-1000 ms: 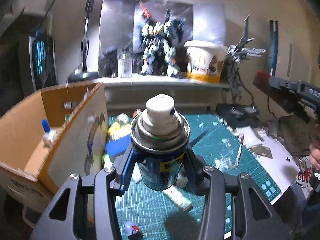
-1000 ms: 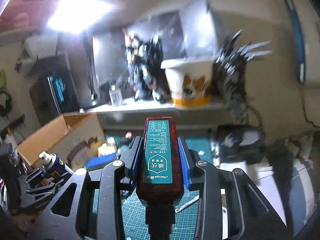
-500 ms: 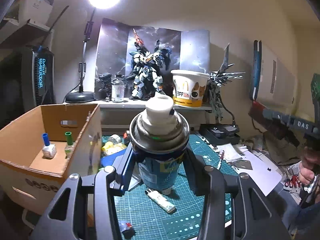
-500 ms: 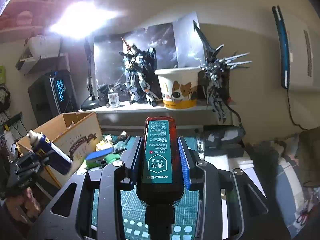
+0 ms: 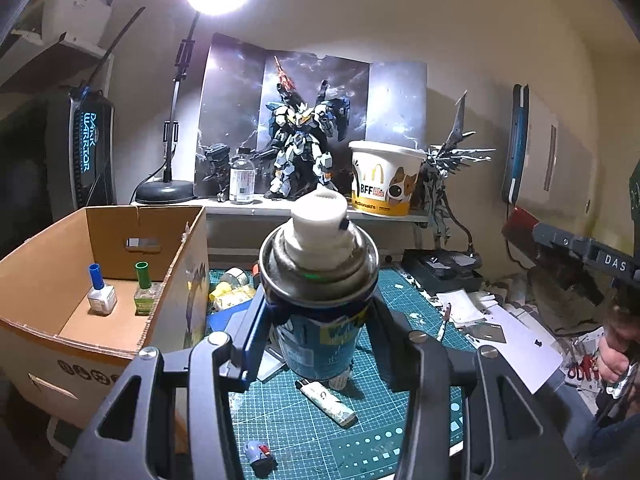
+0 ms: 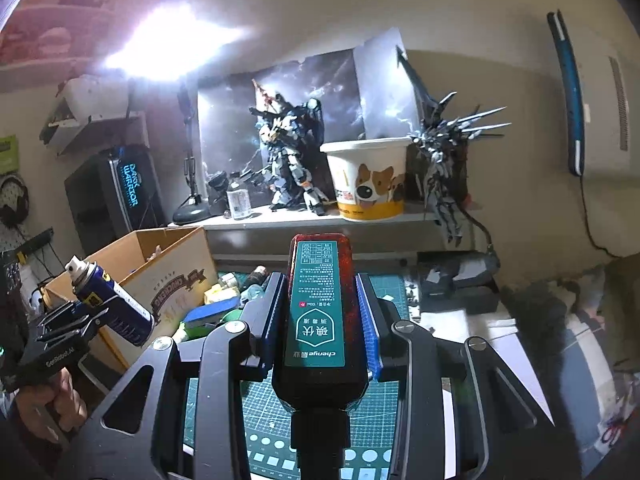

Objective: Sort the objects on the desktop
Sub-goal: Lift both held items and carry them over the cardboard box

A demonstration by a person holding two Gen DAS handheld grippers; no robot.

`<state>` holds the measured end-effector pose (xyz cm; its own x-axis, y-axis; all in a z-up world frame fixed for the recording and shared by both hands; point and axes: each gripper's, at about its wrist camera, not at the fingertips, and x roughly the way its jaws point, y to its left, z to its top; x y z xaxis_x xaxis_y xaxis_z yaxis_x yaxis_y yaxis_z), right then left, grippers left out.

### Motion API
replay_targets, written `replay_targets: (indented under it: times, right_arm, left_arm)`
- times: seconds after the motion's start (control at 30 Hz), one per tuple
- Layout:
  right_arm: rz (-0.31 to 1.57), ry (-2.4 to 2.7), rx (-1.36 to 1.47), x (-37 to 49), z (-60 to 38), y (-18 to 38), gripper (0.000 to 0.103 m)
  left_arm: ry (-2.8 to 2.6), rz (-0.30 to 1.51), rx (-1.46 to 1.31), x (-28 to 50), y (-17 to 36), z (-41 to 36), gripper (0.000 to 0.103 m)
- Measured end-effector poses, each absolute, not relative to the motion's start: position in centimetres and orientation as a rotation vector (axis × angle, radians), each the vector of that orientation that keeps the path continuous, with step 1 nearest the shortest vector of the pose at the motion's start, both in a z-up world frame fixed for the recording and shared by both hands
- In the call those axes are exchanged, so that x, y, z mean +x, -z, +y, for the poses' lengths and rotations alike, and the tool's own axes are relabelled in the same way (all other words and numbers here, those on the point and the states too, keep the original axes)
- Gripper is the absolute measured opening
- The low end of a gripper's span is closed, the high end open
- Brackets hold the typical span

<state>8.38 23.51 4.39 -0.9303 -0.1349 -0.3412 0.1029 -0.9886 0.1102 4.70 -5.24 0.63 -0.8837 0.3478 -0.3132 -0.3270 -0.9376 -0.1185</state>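
My left gripper (image 5: pixel 318 320) is shut on a blue spray can (image 5: pixel 320 300) with a white nozzle, held above the green cutting mat (image 5: pixel 288 424). The can also shows in the right wrist view (image 6: pixel 112 304), beside the cardboard box (image 6: pixel 176 280). My right gripper (image 6: pixel 320 312) is shut on a dark red bottle (image 6: pixel 318 312) with a green label, held above the mat. The open cardboard box (image 5: pixel 52 332) at the left holds a blue-capped bottle (image 5: pixel 101 296) and a green-capped bottle (image 5: pixel 144 294).
A lighter (image 5: pixel 328 400) and a small grey and red piece (image 5: pixel 258 452) lie on the mat. A heap of small items (image 5: pixel 230 292) sits by the box. A shelf (image 5: pixel 280 208) behind carries model robots, a paper bucket (image 5: pixel 384 182) and a lamp base. Papers (image 5: pixel 500 332) lie at the right.
Both wrist views have risen and steadied. The left gripper with the can has lifted and tilted back, so the inside of the box now shows. The right gripper still holds the bottle.
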Motion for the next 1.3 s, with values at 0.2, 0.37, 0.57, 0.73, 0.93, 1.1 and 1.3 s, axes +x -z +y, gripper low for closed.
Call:
replay_targets:
  times: [0.2, 0.37, 0.57, 0.73, 0.93, 1.1, 1.3]
  right_arm:
    - [-0.156, 2.886, 0.572, 7.5, 22.3, -4.1, 0.033]
    - [-0.112, 2.841, 0.571, 7.0, 20.4, -4.1, 0.033]
    - [-0.083, 2.778, 0.548, 6.4, 18.1, -4.3, 0.033]
    - [-0.072, 2.711, 0.562, 5.4, 16.4, -4.1, 0.033]
    - [-0.071, 2.646, 0.549, 4.5, 14.5, -4.2, 0.033]
    - [-0.064, 2.597, 0.537, 4.0, 12.9, -4.3, 0.033]
    - [-0.036, 2.537, 0.54, 3.5, 10.6, -4.2, 0.033]
  left_arm:
    - [-2.775, -0.101, -0.461, 5.2, -0.9, -6.7, 0.045]
    - [-2.82, -0.099, -0.458, 5.8, -1.4, -7.8, 0.045]
    - [-2.887, -0.104, -0.481, 6.4, -1.6, -9.6, 0.045]
    - [-2.922, -0.113, -0.49, 7.0, -1.7, -11.1, 0.045]
    - [-2.898, -0.15, -0.511, 8.1, -1.8, -12.1, 0.045]
    - [-2.861, -0.217, -0.479, 9.6, -2.3, -13.2, 0.045]
    - [-2.875, -0.237, -0.44, 11.3, -3.5, -14.5, 0.045]
